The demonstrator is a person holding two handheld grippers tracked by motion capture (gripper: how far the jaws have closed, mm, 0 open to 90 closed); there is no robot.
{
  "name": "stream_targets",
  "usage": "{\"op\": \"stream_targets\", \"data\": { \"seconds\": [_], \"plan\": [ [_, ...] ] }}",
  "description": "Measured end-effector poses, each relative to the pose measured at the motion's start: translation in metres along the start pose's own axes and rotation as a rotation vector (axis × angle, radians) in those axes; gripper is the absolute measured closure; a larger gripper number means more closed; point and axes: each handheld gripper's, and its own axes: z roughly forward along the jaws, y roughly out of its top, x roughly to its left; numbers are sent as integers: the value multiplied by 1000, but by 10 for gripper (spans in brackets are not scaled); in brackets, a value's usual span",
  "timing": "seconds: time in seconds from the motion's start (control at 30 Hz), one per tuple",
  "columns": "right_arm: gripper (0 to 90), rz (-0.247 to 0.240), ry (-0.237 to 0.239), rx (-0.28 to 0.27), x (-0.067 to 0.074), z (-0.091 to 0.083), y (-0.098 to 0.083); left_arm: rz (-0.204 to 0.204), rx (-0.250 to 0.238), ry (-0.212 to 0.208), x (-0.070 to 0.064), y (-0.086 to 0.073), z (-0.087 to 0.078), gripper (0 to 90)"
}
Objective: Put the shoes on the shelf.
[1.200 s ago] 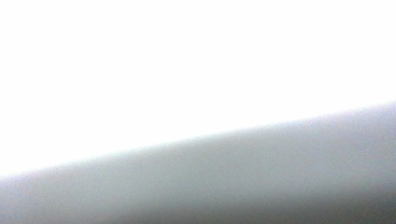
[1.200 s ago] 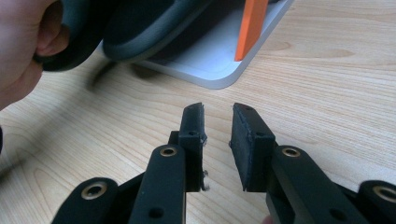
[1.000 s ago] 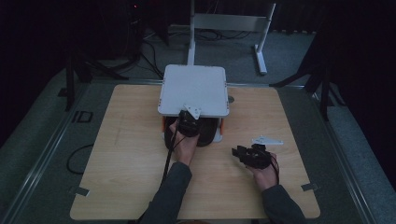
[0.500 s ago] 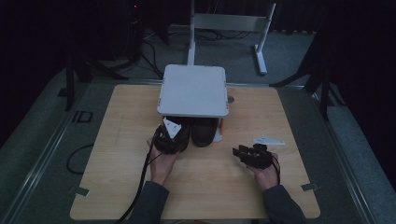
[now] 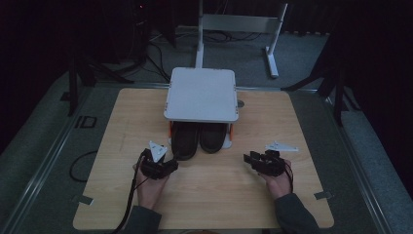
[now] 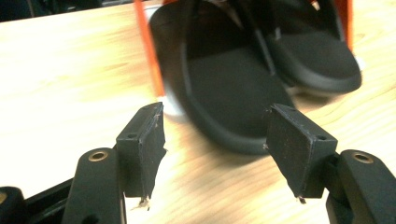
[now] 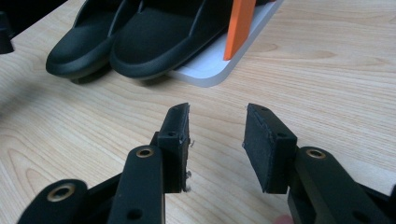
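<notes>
Two grippers are hovering over the table, jaws apart and empty, in front of a pair of black slippers.

The left gripper view is showing the left gripper [image 6: 212,149] with its jaws spread wide, the nearer black slipper [image 6: 224,88] just beyond and between them, an orange post [image 6: 148,51] beyond the left jaw. The right gripper view is showing the right gripper [image 7: 217,140], jaws parted less widely, both slippers [image 7: 135,32] well beyond its left jaw on a white base plate [image 7: 219,65]. The high view is adding the white shelf top [image 5: 201,93] covering the two slippers' far ends. Since a second ago the left gripper [image 5: 157,165] has been pulling back from under the shelf; the right gripper [image 5: 265,162] is staying put.
</notes>
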Motion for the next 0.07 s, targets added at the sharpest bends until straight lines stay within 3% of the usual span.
{"op": "stream_targets", "data": {
  "seconds": [0.07],
  "plan": [
    [603,1,-3,-3,-1,-1,1,-6,13,5,6,-5,-3,371]
  ]
}}
